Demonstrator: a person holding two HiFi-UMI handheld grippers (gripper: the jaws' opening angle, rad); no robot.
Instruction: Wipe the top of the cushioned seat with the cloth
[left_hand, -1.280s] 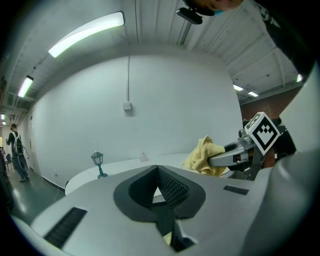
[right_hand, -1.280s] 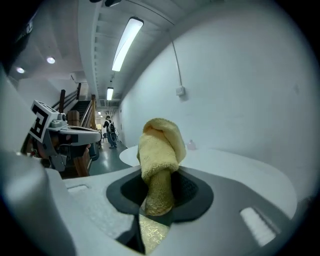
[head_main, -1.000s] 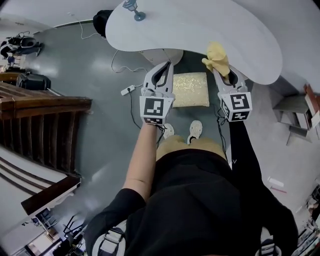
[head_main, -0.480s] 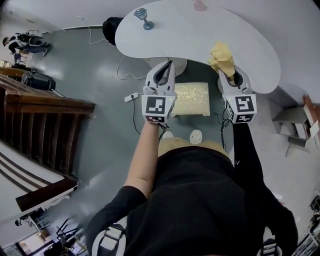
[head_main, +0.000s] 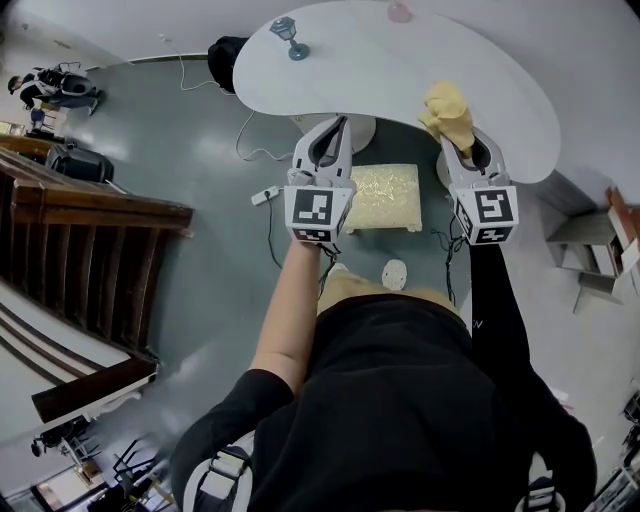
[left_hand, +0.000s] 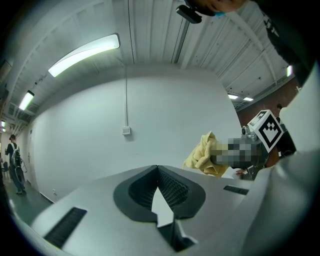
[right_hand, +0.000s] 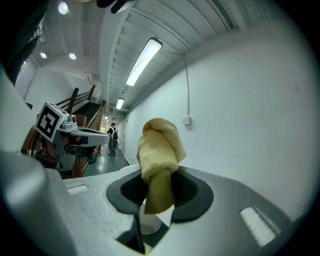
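the right gripper (head_main: 468, 158) clamps the yellow cloth (head_main: 447, 108), seen against the white table (head_main: 380, 60). the left gripper (head_main: 327, 145) hangs alongside, jaws together and empty. the cushioned seat (head_main: 385, 195) stands on the floor below, between them.

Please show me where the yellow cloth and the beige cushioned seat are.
Yellow terry cloth (head_main: 447, 108): head view, its bunched middle.
Beige square cushioned seat (head_main: 385, 195): head view, centre of its top.
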